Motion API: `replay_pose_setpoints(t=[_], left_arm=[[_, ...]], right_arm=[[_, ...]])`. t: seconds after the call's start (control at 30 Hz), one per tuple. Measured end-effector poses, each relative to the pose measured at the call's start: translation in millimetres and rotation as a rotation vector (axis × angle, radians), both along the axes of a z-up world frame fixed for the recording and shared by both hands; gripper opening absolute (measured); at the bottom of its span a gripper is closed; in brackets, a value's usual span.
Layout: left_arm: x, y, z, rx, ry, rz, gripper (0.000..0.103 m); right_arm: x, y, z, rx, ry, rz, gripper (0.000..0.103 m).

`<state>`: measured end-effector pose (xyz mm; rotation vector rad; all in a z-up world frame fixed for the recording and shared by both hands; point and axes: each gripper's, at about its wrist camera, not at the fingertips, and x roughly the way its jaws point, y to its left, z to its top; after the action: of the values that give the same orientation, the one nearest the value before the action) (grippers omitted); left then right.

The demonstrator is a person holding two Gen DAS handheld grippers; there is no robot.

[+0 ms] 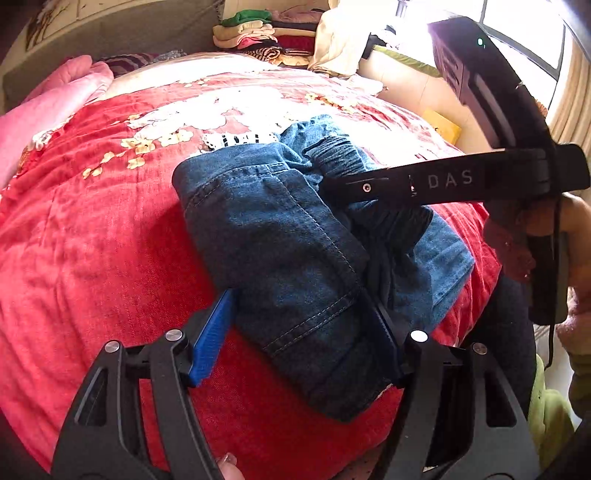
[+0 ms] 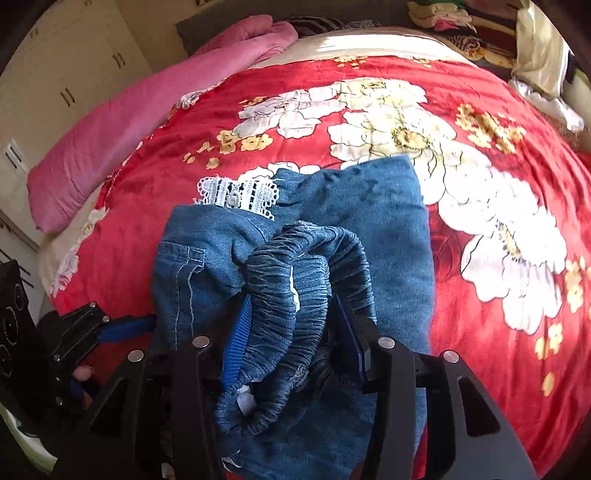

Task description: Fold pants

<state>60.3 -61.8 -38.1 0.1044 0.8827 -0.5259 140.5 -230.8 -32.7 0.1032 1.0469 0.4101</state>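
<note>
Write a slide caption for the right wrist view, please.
Right gripper straddling the jeans elastic waistband on a red floral bedspread.

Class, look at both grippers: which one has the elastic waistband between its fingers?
The right gripper: its blue fingers flank the jeans' gathered waistband. The left gripper straddles a folded leg instead.

Sunlit window (image 1: pixel 524 33), cream wardrobe (image 2: pixel 70 66), red floral bedspread (image 2: pixel 369 110).

Right tongs (image 2: pixel 295 332) clamp the jeans' (image 2: pixel 388 221) gathered waistband (image 2: pixel 291 280).
</note>
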Motion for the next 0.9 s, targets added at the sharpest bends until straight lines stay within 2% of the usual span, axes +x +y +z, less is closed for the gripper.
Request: replay_pose_setpoints(t=[0.17, 0.23, 0.47, 0.53, 0.83, 0.9], left_arm=[[-1.4, 0.3, 1.3, -0.005, -0.001, 0.004, 0.062], [-2.2, 0.9, 2.6, -0.006, 0.001, 0.01, 0.063], [-6.6, 2.6, 12.4, -0.016, -0.011, 0.02, 0.064], [-9.1, 2.1, 15.9, -0.017, -0.016, 0.021, 0.064], [-21.9, -3.9, 32.6, -0.018, -0.048, 0.019, 0.072], [-22.9, -5.3, 36.2, -0.018, -0.055, 0.021, 0.076]], right_arm=[[-0.6, -9.5, -5.7, 0.056, 0.008, -0.028, 0.044], [-3.4, -10.2, -2.3, 0.073, 0.003, -0.034, 0.047], [-21.9, -16.9, 29.6, 0.152, -0.055, -0.041, 0.051], [-27.9, -18.6, 39.0, 0.162, -0.079, -0.043, 0.057], [-51.7, -30.9, 73.4, 0.193, -0.175, -0.044, 0.07], [-55.5, -36.3, 78.4, 0.196, -0.191, -0.049, 0.073]])
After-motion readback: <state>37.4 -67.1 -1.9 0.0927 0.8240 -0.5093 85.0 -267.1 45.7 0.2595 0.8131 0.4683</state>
